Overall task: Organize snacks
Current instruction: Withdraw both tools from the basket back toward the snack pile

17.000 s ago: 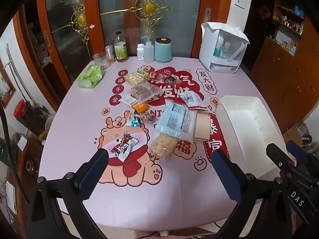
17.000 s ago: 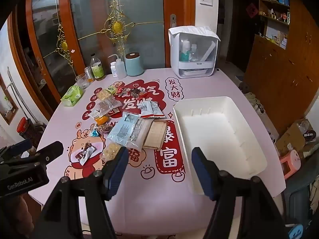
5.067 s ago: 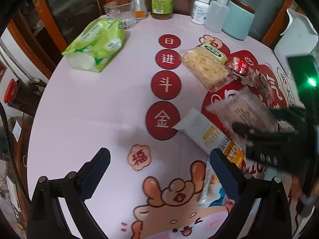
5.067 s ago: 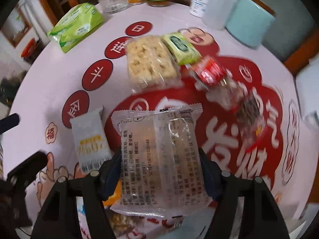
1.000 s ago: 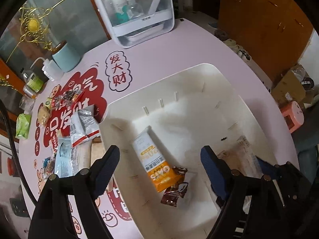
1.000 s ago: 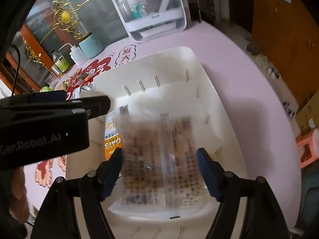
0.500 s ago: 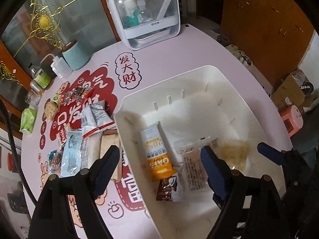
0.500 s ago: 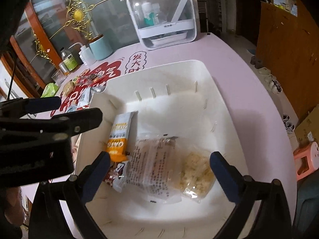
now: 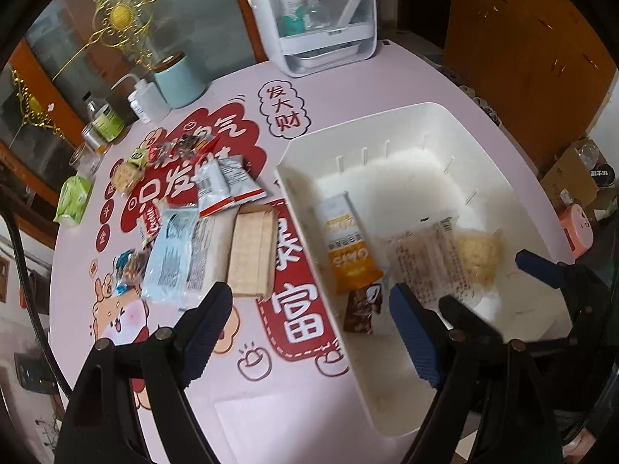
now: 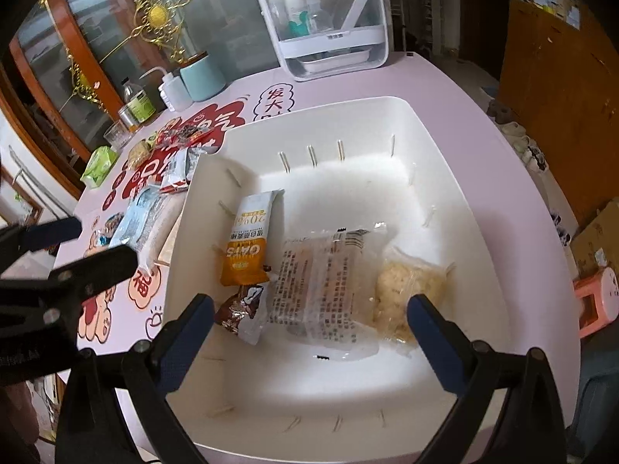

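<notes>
Right wrist view: the right gripper (image 10: pixel 309 321), jaws spread wide and holding nothing, hangs above a white bin (image 10: pixel 476 193) on a pink table (image 10: pixel 445 77). On the bin floor lie four snacks: an orange-and-white oat bar (image 10: pixel 247 239), a brown wrapped snack (image 10: pixel 241 311) at its lower end, a clear printed packet (image 10: pixel 323 290) in the middle, and a pale crumbly pack (image 10: pixel 406 290) partly tucked under that packet's right edge. The left gripper (image 10: pixel 65 247) enters at the left edge, with more loose snacks (image 10: pixel 154 208) on the table beyond it and a white dispenser box (image 10: pixel 329 23) at the far side.
</notes>
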{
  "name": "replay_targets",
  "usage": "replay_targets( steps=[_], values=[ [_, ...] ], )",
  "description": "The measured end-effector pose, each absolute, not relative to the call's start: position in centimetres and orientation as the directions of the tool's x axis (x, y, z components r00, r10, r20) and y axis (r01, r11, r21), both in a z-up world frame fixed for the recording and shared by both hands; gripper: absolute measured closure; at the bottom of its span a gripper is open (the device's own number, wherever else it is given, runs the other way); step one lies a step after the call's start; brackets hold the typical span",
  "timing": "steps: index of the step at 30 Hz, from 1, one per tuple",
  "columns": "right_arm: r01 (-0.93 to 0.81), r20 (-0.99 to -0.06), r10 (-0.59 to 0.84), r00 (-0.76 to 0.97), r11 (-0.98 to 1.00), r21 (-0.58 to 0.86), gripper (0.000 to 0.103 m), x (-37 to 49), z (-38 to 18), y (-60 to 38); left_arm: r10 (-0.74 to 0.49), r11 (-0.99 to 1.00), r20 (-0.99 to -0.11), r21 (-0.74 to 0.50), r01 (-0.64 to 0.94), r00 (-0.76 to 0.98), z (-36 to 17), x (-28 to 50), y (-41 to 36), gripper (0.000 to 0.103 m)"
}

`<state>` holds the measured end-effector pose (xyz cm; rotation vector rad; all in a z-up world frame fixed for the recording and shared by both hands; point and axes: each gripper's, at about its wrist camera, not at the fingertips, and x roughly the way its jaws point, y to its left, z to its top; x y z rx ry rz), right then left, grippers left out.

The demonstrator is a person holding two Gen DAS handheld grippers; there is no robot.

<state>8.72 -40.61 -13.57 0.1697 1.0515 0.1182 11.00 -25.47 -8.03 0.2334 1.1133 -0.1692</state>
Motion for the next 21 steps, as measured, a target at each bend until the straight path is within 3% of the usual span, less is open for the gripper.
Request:
replay_targets(
  steps=[21],
  values=[
    [-0.017,-0.807,0.159,0.569,0.983,0.182,0.003,9.0,-8.9,-34.2,-0.012,0.987,-0.859,0.07,0.141,0.511,-4.2,9.4,-14.3,0.02]
  ],
)
